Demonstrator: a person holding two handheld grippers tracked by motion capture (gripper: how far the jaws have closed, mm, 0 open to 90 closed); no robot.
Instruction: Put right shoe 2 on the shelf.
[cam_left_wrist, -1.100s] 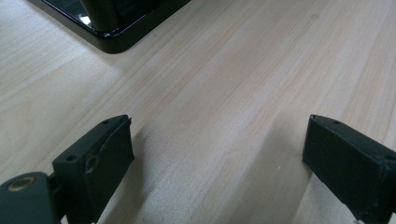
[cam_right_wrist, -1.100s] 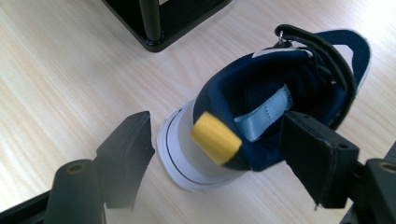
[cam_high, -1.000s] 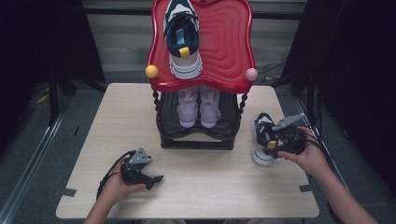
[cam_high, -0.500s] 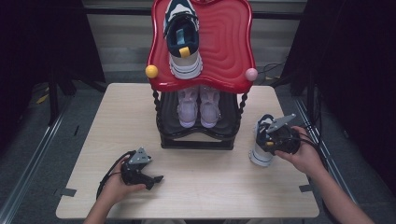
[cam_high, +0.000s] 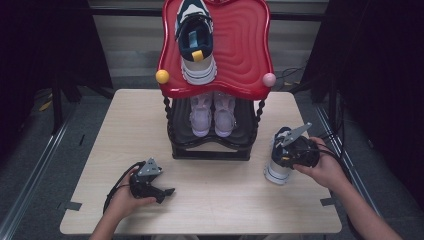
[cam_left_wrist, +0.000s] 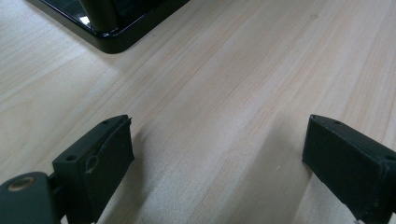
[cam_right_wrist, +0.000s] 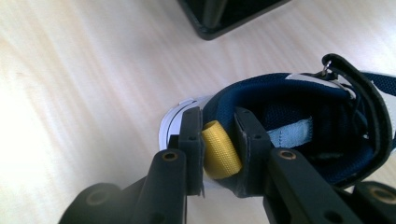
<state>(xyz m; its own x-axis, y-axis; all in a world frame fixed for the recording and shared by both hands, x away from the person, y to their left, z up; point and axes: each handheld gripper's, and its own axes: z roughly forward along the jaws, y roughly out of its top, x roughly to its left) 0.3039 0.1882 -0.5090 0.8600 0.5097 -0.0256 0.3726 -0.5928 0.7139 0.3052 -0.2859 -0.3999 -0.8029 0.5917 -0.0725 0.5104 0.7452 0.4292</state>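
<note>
Pinched on the yellow heel tab (cam_right_wrist: 220, 150) of the shoe (cam_high: 278, 165) at the table's (cam_high: 225, 205) 4 o'clock, my right gripper (cam_right_wrist: 218, 140) should lift slowly, I judge, keeping the sole level toward the rack (cam_high: 215, 47), while my left gripper (cam_high: 150, 181) rests wide open at 7 o'clock.

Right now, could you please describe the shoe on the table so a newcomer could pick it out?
Find the red-topped shoe rack at the table's back. To its right, the right gripper pinches a navy-and-white sneaker by its heel. Alone among the shoes, it sits off the rack.
</note>
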